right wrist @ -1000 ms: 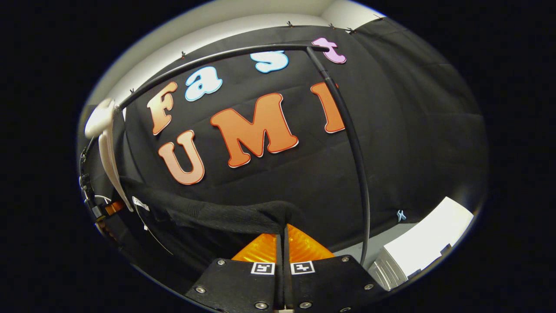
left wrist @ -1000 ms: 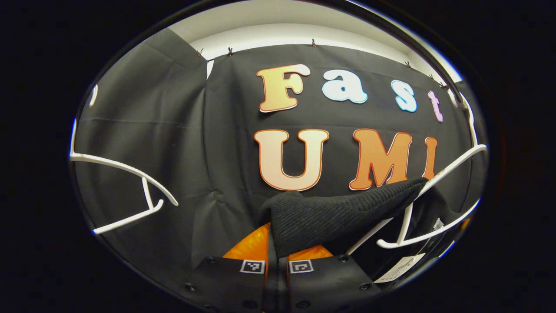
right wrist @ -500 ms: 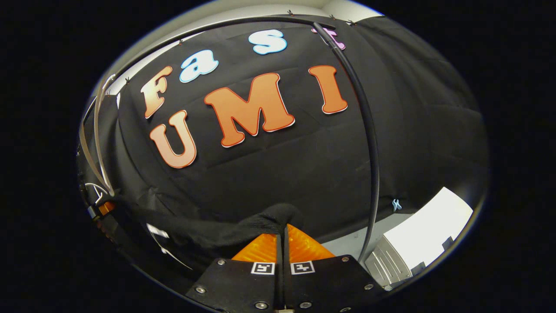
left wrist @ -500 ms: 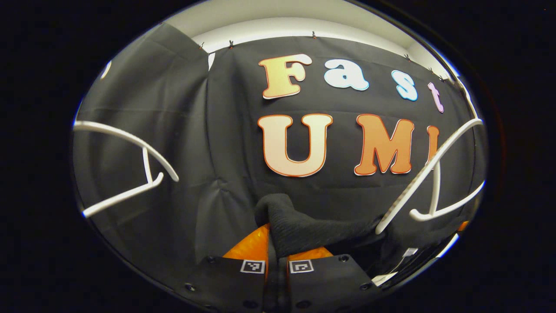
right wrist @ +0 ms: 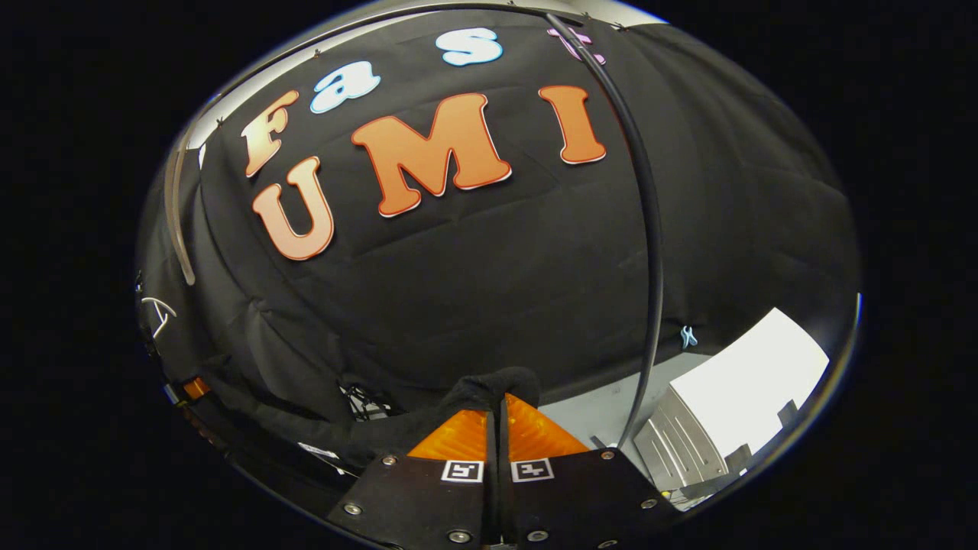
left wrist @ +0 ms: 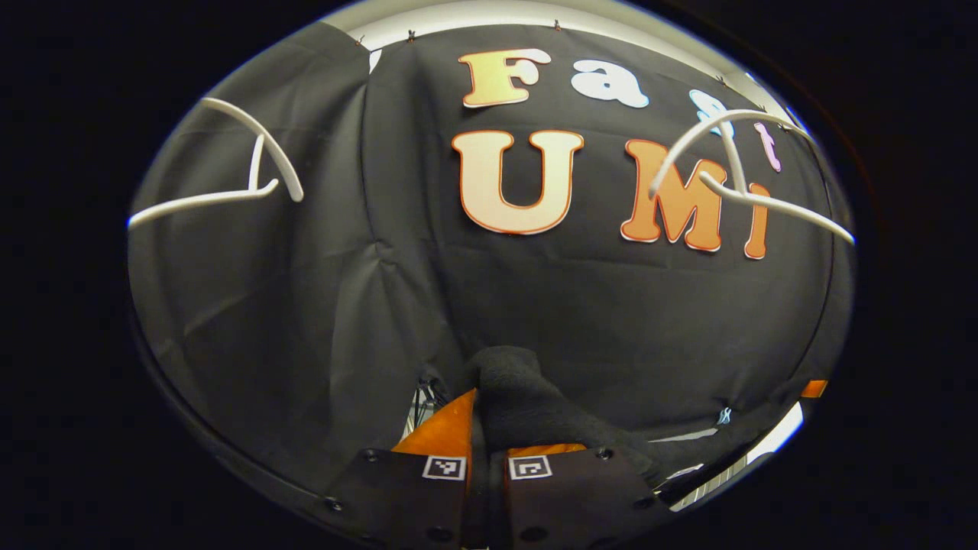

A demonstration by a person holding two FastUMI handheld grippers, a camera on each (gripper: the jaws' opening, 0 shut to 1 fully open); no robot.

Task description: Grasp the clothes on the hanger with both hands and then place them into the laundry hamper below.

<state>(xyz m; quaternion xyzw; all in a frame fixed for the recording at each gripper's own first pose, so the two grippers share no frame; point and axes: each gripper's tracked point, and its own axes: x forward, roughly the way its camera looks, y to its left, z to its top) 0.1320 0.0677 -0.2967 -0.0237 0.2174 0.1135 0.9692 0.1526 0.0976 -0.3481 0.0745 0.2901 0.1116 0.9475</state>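
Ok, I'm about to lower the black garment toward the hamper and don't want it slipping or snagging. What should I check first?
1. Left gripper pinching the black garment: ok, fabric bunched between shut fingers.
2. Right gripper pinching it: ok.
3. Garment off the white hanger: ok, the hanger hangs bare above.
4. Black rack pole beside the right gripper: ok, apart from the fabric.
5. Hamper position below: cannot tell.
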